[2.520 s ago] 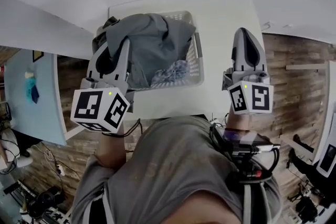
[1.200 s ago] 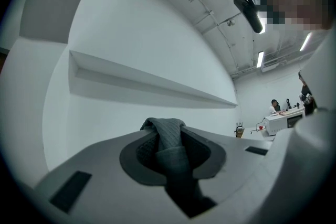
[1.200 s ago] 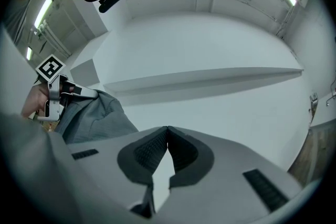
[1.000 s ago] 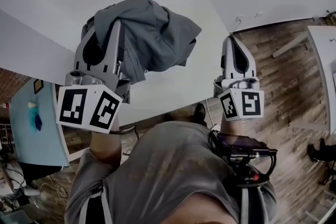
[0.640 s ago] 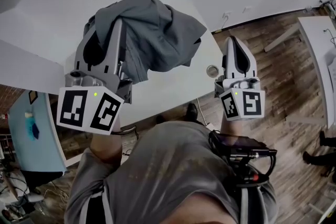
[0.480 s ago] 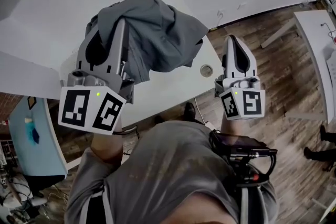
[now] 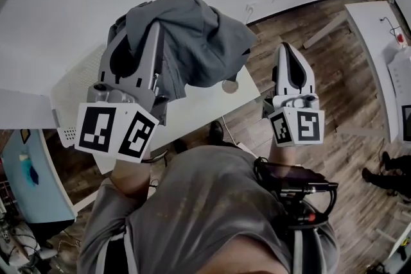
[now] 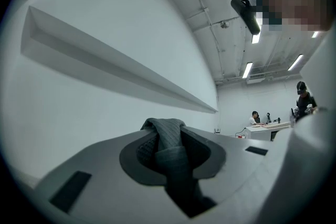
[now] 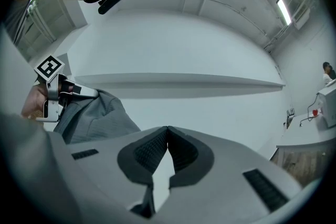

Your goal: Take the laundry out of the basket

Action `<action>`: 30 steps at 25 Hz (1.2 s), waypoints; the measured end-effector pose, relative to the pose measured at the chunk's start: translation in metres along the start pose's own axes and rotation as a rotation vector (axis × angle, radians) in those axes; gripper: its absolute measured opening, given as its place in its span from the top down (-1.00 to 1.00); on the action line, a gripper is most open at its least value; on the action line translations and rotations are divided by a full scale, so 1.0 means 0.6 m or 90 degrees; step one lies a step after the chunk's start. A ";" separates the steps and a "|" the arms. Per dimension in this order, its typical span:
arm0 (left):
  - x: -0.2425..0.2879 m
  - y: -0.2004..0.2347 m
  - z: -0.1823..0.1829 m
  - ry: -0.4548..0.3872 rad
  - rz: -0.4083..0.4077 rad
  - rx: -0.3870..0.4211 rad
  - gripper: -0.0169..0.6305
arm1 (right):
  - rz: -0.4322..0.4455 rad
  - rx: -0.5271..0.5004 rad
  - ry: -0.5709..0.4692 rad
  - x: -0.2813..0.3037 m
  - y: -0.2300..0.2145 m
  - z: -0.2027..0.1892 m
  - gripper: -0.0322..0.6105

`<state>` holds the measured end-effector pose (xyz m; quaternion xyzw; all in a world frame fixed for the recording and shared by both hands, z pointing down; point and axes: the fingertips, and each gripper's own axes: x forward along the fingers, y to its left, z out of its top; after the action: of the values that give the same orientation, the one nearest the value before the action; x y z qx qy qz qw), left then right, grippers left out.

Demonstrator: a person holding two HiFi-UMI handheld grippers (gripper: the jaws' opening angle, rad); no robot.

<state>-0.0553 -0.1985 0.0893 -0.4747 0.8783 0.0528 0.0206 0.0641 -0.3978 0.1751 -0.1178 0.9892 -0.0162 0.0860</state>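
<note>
Step in hand: carry-off of one item; left gripper (image 7: 154,27) is clamped on the grey garment (image 7: 205,42), which hangs bunched from its jaws in the air over the table (image 7: 199,106) corner; the basket is not plainly in view; right gripper (image 7: 290,51) has jaws pressed together on nothing, held alongside. Judged next: lower the garment onto a free surface, release, return for the rest.
</note>
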 end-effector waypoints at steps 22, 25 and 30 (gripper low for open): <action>0.051 0.067 -0.246 0.072 0.087 -0.079 0.71 | 0.079 -0.013 0.137 0.109 -0.001 -0.171 0.88; 0.036 0.079 -0.304 0.096 0.112 -0.090 0.71 | 0.095 -0.019 0.169 0.109 0.003 -0.209 0.88; 0.034 0.106 -0.374 0.134 0.149 -0.112 0.71 | 0.124 -0.024 0.212 0.120 0.019 -0.247 0.88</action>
<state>-0.1166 -0.2060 0.3153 -0.3718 0.9169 0.0815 -0.1197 -0.0331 -0.4021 0.3088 -0.0189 0.9966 -0.0088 -0.0800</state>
